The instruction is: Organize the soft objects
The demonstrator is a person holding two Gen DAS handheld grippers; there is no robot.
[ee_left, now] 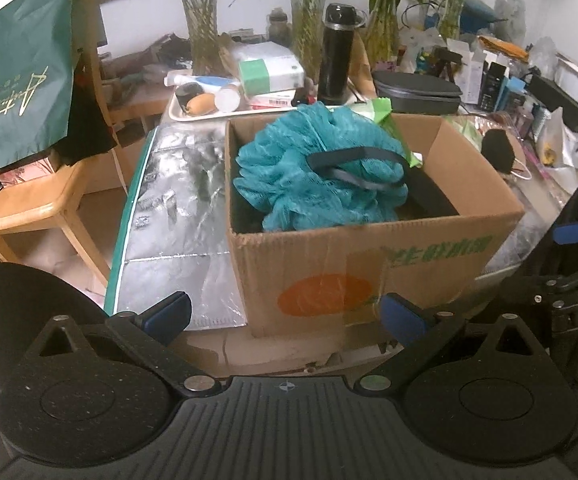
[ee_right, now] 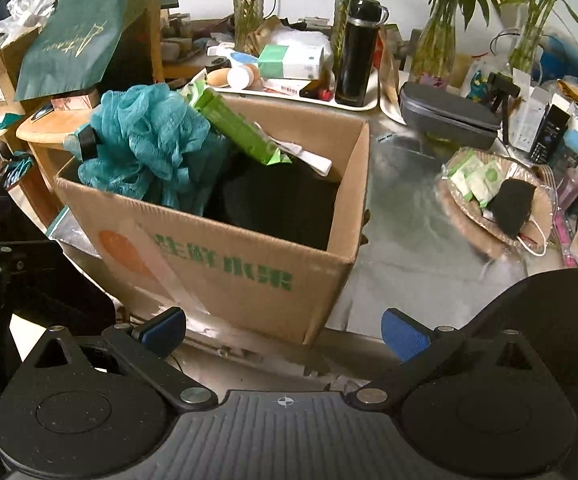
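Both my left gripper point(ee_left: 285, 314) and right gripper point(ee_right: 283, 330) stood wide apart, holding nothing. The teal sponge point(ee_left: 317, 168) lay in the box point(ee_left: 369, 280) at 12 o'clock. I judged the black mask point(ee_right: 511, 200) at 2 o'clock, perhaps soft, needed a gentle central pinch.

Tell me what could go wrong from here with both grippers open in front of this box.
1. The teal bath pouf is heaped above the cardboard box rim and could tumble out if the box is bumped.
2. The black mask on the woven tray sits beside small packets; the right gripper might drag those along.
3. The black bottle stands upright behind the box; a far reach could tip it.
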